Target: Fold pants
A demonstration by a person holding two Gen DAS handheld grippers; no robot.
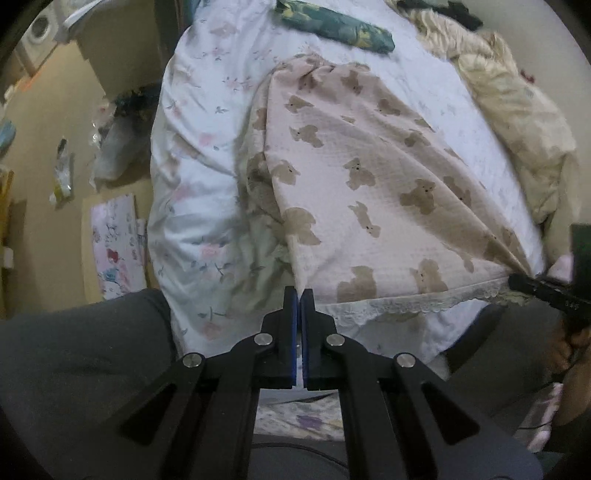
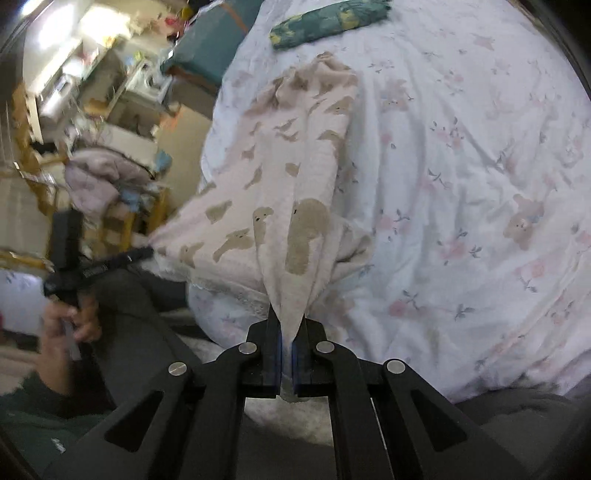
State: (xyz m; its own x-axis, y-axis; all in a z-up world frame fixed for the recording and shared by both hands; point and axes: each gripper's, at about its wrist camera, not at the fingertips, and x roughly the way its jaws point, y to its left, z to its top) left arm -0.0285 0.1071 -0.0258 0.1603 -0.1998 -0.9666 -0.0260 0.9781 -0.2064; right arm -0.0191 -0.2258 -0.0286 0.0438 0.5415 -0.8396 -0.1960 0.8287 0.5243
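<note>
The pants [image 1: 369,192] are pale pink with brown teddy bears and a lace hem. They lie stretched over the bed's white floral cover [image 1: 199,155]. My left gripper [image 1: 298,295] is shut on the left corner of the hem. It also shows in the right wrist view [image 2: 146,254], pinching that corner. My right gripper [image 2: 287,325] is shut on the other corner of the pants [image 2: 288,177], with cloth bunched between its pads. It also shows at the right edge of the left wrist view [image 1: 517,280]. The hem is pulled taut between the two grippers.
A folded dark green patterned garment [image 1: 336,26] lies at the far end of the bed. A cream blanket [image 1: 517,110] is heaped on the bed's right side. The person's dark-clothed legs [image 1: 81,350] are at the near edge. Cluttered floor and furniture [image 2: 92,122] lie left of the bed.
</note>
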